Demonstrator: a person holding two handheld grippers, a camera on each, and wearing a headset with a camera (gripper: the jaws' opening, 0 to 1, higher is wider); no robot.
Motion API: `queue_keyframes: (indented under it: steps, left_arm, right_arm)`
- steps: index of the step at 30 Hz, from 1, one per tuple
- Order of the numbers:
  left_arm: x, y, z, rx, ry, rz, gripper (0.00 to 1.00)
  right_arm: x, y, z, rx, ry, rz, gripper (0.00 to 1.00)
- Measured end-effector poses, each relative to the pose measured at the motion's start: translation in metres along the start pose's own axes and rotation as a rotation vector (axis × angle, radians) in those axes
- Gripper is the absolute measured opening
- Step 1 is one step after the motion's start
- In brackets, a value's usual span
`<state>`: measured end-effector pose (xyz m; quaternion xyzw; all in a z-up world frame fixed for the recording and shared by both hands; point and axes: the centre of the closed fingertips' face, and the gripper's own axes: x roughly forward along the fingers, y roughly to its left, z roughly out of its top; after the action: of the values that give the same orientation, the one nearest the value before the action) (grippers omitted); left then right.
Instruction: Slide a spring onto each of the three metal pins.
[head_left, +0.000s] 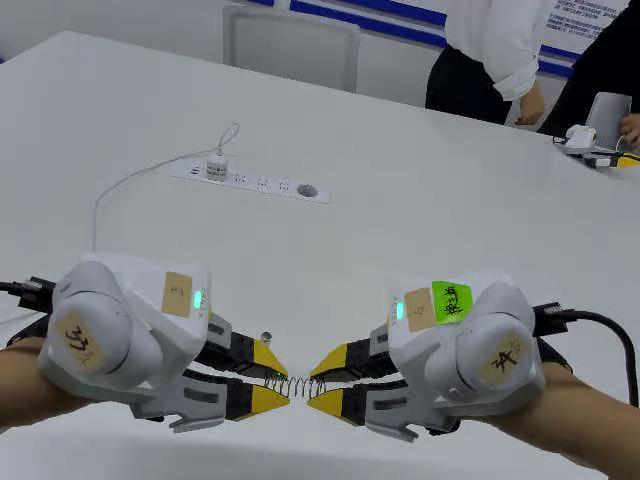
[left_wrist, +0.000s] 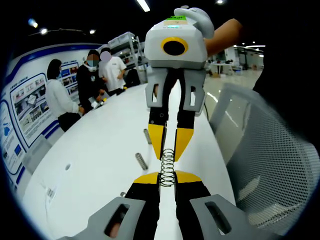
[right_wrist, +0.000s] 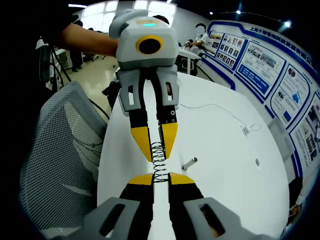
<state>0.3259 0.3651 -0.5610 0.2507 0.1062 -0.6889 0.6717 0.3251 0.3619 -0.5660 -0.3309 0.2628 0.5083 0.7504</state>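
Observation:
A small coil spring (head_left: 298, 385) is stretched between my two grippers just above the white table (head_left: 420, 200). My left gripper (head_left: 285, 383) is shut on one end and my right gripper (head_left: 311, 387) is shut on the other, yellow tips facing each other. In the left gripper view the spring (left_wrist: 168, 167) runs from my own tips (left_wrist: 168, 179) up to the right gripper (left_wrist: 169, 149). Two short metal pins (left_wrist: 141, 161) (left_wrist: 147, 136) stand left of it. In the right gripper view the spring (right_wrist: 158, 161) leaves my tips (right_wrist: 158, 179), and a pin (right_wrist: 189, 164) sits to its right. One pin (head_left: 266, 337) shows behind the left jaws.
A white power strip (head_left: 250, 183) with a plugged-in adapter and cable lies mid-table. A chair (head_left: 290, 45) stands at the far edge, with people beyond at the back right. A grey mesh chair (left_wrist: 270, 165) is close to the table's near edge.

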Motion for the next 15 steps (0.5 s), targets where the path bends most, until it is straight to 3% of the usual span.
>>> queue_keyframes:
  steps: [9,15]
  left_arm:
    - [-0.0021,0.0047,0.0024,-0.005,-0.007,0.004,0.09]
    - [-0.0017,0.0054,0.0042,-0.012,0.002,0.022,0.09]
  right_arm:
    - [-0.0028,-0.0055,0.0027,0.004,-0.025,-0.029,0.11]
    - [-0.0040,-0.0096,-0.0005,0.025,-0.058,-0.021,0.12]
